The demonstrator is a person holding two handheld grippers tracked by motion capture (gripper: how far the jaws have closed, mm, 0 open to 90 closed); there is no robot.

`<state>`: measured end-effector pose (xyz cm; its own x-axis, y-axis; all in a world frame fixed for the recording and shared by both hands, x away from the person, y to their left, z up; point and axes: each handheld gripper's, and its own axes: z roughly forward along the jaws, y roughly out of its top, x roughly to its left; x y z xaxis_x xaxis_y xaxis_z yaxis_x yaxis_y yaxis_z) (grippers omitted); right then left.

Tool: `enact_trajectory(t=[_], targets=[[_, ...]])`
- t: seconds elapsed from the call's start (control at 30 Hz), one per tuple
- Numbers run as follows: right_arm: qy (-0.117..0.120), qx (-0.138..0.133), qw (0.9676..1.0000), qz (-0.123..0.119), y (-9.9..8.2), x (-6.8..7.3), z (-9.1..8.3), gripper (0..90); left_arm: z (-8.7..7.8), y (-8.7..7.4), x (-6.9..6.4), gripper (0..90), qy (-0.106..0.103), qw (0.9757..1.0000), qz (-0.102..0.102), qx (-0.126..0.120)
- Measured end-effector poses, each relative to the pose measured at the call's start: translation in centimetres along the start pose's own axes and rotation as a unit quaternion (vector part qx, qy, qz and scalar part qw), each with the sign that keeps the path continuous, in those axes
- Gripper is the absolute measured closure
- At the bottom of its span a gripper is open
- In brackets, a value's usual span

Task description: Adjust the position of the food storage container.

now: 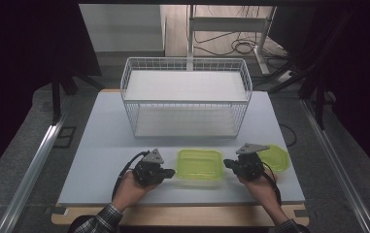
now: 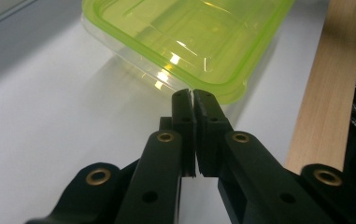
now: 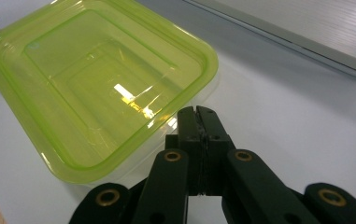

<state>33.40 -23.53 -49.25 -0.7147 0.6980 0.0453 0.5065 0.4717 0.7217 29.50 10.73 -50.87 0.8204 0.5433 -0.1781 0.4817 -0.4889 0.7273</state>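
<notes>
A clear box with a yellow-green lid (image 1: 200, 164) lies on the white table near its front edge, between my two grippers. My left gripper (image 1: 172, 172) sits just left of it, jaws pressed together with nothing between them, tips (image 2: 193, 95) right at the lid's rim (image 2: 180, 37). My right gripper (image 1: 226, 164) sits just right of the box, also shut and holding nothing; its tips (image 3: 197, 112) are close to the box's corner (image 3: 96, 84). A second yellow-green box or lid (image 1: 276, 158) lies behind the right gripper.
A white wire basket (image 1: 186, 97) stands at the back middle of the table top (image 1: 105, 141). The wooden front edge (image 2: 325, 84) runs close behind the box. Bare table lies to the left of the left gripper.
</notes>
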Motion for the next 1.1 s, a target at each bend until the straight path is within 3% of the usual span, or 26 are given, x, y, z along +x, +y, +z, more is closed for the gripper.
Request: enact_trajectory(t=[0.4,0.53,0.67,0.83,1.1], targets=[[0.016,0.002,0.9995,-0.025,1.3,1.7,1.7,88.5,-2.0,-2.0,-0.5,87.8,0.037,0.9993,-0.010,0.002],[0.008,-0.002,0.9991,-0.042,1.4,2.0,1.2,86.2,-2.8,-2.8,-0.4,84.4,0.054,0.9983,-0.020,-0.010],[0.007,-0.015,0.9989,-0.045,1.3,2.1,0.0,81.2,-3.7,-3.6,-0.5,68.8,0.072,0.9968,-0.029,-0.021],[0.004,-0.028,0.9974,-0.066,0.6,2.3,-1.2,70.7,-4.5,-4.2,-1.3,48.9,0.105,0.9932,-0.032,-0.039],[0.009,-0.042,0.9974,-0.057,-0.4,2.2,-2.2,40.2,-4.4,-4.7,-2.1,20.9,0.135,0.9898,-0.026,-0.039]])
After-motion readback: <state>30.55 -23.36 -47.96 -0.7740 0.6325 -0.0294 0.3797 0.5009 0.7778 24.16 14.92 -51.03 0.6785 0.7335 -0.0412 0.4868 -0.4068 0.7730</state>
